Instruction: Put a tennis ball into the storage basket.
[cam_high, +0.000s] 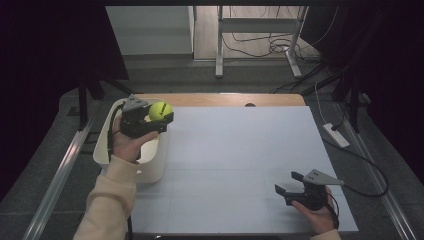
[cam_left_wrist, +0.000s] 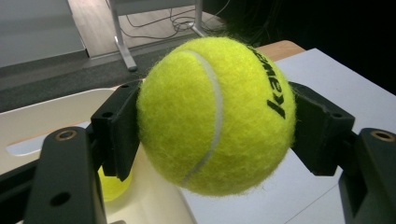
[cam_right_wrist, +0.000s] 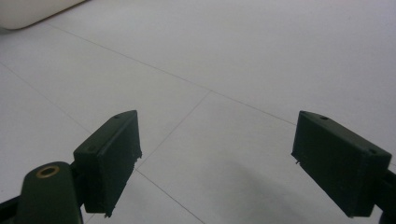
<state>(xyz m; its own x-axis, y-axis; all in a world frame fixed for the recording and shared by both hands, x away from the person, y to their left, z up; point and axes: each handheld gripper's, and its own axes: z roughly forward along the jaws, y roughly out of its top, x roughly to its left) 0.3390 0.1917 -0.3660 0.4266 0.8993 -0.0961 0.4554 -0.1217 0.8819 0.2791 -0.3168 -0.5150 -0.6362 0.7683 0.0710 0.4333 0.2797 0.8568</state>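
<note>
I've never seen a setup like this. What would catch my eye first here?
The bright yellow tennis ball, pinched between the black jaws of the left tool, stands out against the dim room, held above the right rim of the cream bin at the table's left edge. A second yellow ball peeks from inside that bin. At the near right, the right tool rests open over the white table.

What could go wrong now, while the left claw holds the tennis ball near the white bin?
1. The left claw grips the round, fuzzy tennis ball only at its two sides, so it might slip out before it is fully over the white bin.
2. The ball sits near the bin's rim; released here, it may hit the rim and roll across the table.
3. Another ball already lies in the bin, so a dropped ball could bounce off it.
</note>
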